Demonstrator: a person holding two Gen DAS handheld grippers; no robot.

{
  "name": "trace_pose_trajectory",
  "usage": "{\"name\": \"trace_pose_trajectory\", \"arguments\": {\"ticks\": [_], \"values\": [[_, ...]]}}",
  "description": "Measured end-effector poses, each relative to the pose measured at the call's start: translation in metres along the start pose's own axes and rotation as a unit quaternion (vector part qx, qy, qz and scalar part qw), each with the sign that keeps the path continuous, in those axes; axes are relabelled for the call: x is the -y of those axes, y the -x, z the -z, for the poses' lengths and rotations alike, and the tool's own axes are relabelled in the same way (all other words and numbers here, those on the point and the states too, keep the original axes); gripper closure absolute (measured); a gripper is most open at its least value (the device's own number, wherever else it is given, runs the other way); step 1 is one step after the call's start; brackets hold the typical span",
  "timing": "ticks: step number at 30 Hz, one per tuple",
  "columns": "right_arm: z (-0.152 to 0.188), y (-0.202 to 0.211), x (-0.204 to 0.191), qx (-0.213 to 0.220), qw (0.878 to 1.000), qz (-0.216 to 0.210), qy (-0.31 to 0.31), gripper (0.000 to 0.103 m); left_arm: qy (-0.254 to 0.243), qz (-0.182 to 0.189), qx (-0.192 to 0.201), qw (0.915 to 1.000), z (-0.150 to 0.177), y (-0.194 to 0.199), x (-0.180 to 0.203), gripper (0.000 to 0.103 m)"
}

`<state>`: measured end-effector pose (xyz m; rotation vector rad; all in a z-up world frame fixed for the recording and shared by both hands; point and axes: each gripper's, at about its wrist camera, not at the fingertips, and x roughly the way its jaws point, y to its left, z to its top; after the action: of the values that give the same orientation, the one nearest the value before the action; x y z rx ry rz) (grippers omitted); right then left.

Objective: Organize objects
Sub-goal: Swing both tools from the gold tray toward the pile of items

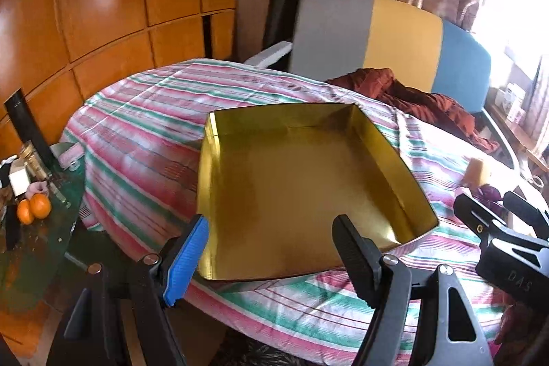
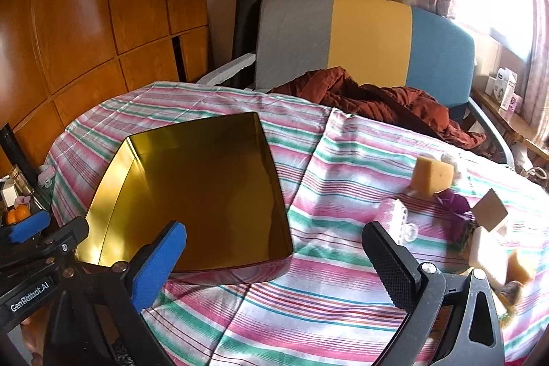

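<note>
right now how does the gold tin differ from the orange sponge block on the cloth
The gold tin is a wide, shallow, shiny metal tray; the orange sponge block is small, thick and matte. The tin lies flat and open-topped with nothing inside, while the sponge stands tilted on edge among other small items. The tin lies nearer the left claw, the sponge to the right. Both rest on the striped cloth.

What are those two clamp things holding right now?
Nothing. The left gripper and right gripper both stand open, above the gold tray and striped cloth.
</note>
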<state>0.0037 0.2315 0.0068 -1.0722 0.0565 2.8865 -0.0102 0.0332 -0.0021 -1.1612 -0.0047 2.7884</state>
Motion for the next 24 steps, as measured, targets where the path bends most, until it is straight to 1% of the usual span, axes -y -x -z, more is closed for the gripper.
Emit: {"name": "trace_pose_trajectory", "arguments": {"ticks": [1,4,7,8,9,10,12,16,19,20,23,24], "values": [[0.000,0.001,0.002,0.002,1.000,0.001,-0.002,0.000,0.003,-0.001,0.001,1.0000,0.000,0.000,0.002,0.027],[-0.001,0.004,0.011,0.004,1.000,0.005,-0.010,0.000,-0.009,0.021,-0.002,0.9997,-0.002,-0.001,0.010,0.027],[0.000,0.005,0.020,0.003,1.000,0.010,-0.017,0.000,-0.010,0.071,-0.006,0.9974,-0.006,-0.003,0.017,0.027],[0.001,0.005,0.023,0.001,1.000,0.013,-0.019,0.000,-0.011,0.104,-0.009,0.9945,-0.008,-0.004,0.021,0.026],[0.003,0.006,0.028,-0.001,1.000,0.018,-0.023,0.000,-0.013,0.123,-0.012,0.9922,-0.009,-0.004,0.025,0.025],[0.005,0.007,0.033,-0.002,0.999,0.021,-0.027,0.000,-0.018,0.144,-0.019,0.9892,-0.012,-0.005,0.030,0.021],[0.009,0.009,0.047,-0.007,0.999,0.035,-0.037,0.000,-0.032,0.178,-0.037,0.9828,-0.016,-0.007,0.048,0.021],[0.019,0.014,0.079,-0.017,0.996,0.060,-0.059,0.000,-0.069,0.219,-0.053,0.9719,-0.019,-0.015,0.092,0.021],[0.028,0.024,0.106,-0.023,0.993,0.087,-0.075,0.000,-0.093,0.265,-0.075,0.9570,-0.019,-0.023,0.121,0.021],[0.031,0.027,0.115,-0.025,0.992,0.096,-0.080,0.000,-0.102,0.274,-0.083,0.9527,-0.018,-0.025,0.131,0.021],[0.043,0.041,0.145,-0.035,0.987,0.119,-0.099,0.000,-0.143,0.281,-0.102,0.9436,-0.012,-0.028,0.163,0.021],[0.048,0.046,0.158,-0.042,0.985,0.128,-0.106,0.000,-0.156,0.291,-0.112,0.9373,-0.009,-0.030,0.173,0.021]]}}
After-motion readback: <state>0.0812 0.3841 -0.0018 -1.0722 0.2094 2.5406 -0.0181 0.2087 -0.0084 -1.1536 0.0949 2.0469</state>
